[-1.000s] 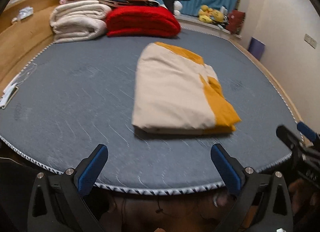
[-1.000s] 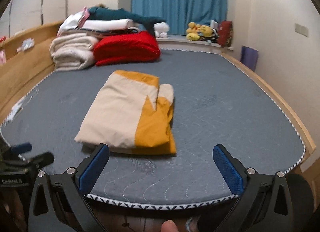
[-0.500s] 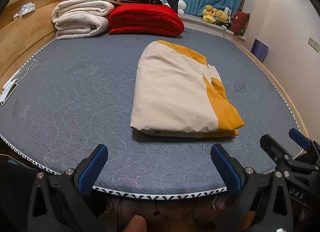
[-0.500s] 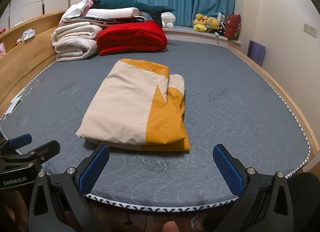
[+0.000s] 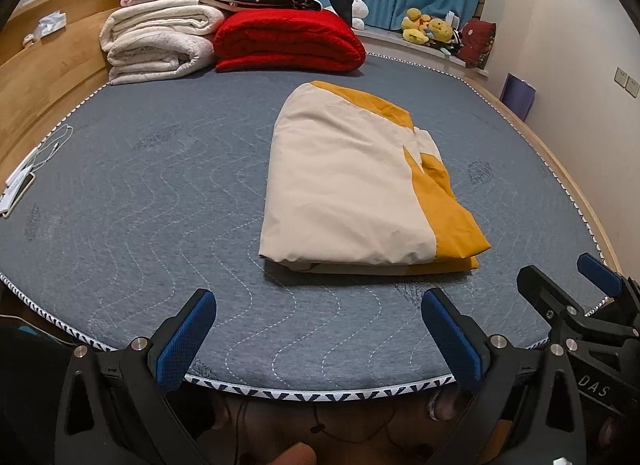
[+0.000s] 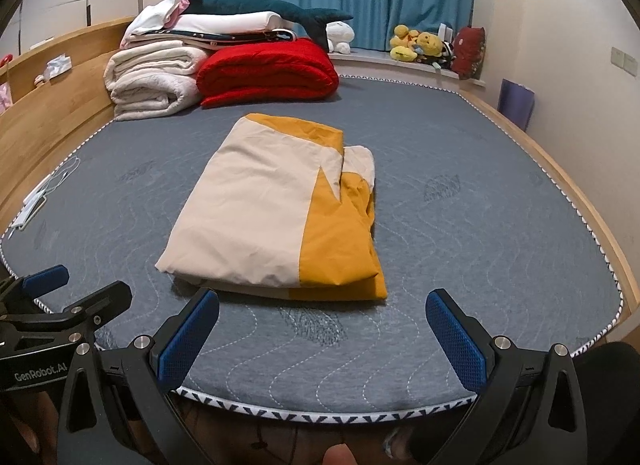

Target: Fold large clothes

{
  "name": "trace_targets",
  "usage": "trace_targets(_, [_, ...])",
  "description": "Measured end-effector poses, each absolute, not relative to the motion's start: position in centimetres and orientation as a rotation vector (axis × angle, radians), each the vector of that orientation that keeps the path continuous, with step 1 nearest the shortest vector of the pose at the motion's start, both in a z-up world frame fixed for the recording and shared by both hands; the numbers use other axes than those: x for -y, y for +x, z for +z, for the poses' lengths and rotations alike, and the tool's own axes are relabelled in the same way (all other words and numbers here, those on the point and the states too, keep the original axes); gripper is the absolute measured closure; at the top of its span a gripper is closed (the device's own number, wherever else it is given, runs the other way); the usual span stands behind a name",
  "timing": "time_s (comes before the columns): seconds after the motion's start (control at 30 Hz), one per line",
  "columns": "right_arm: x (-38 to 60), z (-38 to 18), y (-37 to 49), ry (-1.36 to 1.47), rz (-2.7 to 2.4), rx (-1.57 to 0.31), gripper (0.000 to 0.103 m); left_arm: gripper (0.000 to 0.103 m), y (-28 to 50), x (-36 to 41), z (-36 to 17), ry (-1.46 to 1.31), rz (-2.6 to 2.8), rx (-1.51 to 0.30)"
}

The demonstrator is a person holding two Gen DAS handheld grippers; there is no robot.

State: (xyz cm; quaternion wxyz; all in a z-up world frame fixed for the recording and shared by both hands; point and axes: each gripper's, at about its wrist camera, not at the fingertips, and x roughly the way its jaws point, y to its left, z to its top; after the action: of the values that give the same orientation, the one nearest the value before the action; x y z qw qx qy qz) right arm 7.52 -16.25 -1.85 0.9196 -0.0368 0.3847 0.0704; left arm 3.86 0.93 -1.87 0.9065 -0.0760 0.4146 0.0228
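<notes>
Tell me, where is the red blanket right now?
The red blanket lies folded at the far end of the mattress, left of centre in both views, beside the rolled white blankets and behind the folded cream-and-yellow cloth.

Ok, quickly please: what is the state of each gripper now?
Left gripper: open, holding nothing, short of the folded cloth.
Right gripper: open, holding nothing.

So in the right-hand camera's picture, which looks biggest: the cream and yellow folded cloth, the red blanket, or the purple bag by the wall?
1. Cream and yellow folded cloth, though it lies nearest the camera.
2. Red blanket, farther back, so it may really be as large.
3. Purple bag, clearly smallest.
</notes>
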Motion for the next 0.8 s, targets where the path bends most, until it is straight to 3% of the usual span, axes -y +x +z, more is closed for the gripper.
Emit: trace_targets(0.8, [16.49,-1.83,7.63,-0.079,0.148,-0.790,0.000,0.001,4.02,-0.90,-1.83,-0.153,0.046,-0.856])
